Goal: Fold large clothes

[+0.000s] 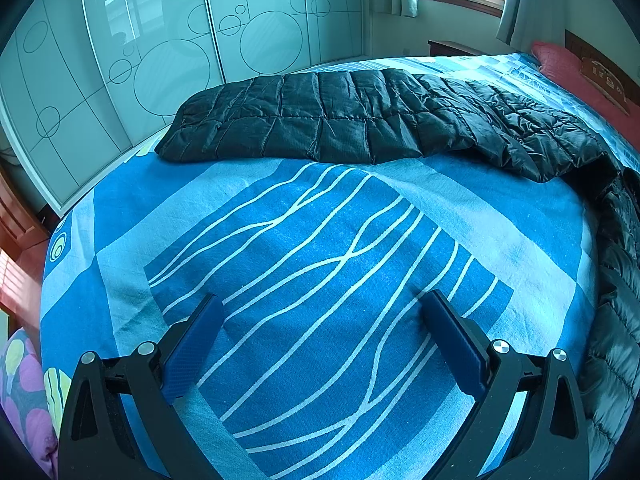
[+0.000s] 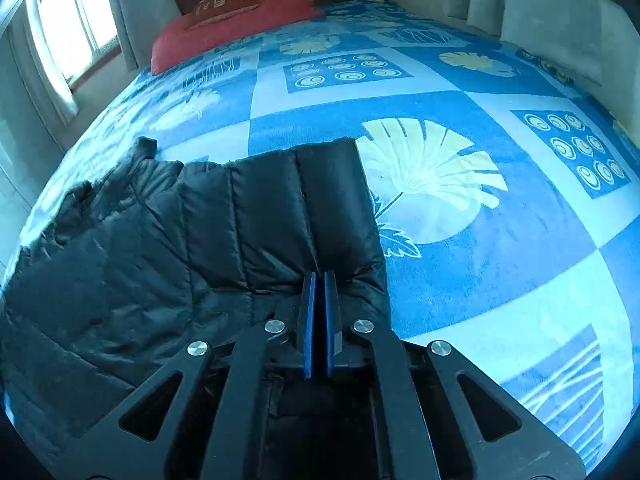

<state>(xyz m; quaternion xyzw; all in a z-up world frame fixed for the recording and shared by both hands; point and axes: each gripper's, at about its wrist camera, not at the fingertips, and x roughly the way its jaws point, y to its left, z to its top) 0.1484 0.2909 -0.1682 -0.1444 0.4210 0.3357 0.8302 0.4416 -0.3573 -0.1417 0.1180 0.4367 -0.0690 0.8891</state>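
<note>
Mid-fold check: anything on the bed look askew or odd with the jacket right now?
Nothing damaged. The black puffer jacket lies unevenly on the blue bedspread: one part flat, the right end rumpled and curving toward the right hand-held gripper, which is clamped on it. The left hand-held gripper is open, holding nothing.

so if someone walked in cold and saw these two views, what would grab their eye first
Likely the black quilted jacket, stretched long across the far side of the blue patterned bedspread in the left wrist view. Next, the right gripper, its blue pads shut on the jacket's near edge, while the left gripper hangs wide open over bare sheet. A red pillow sits at the headboard.
</note>
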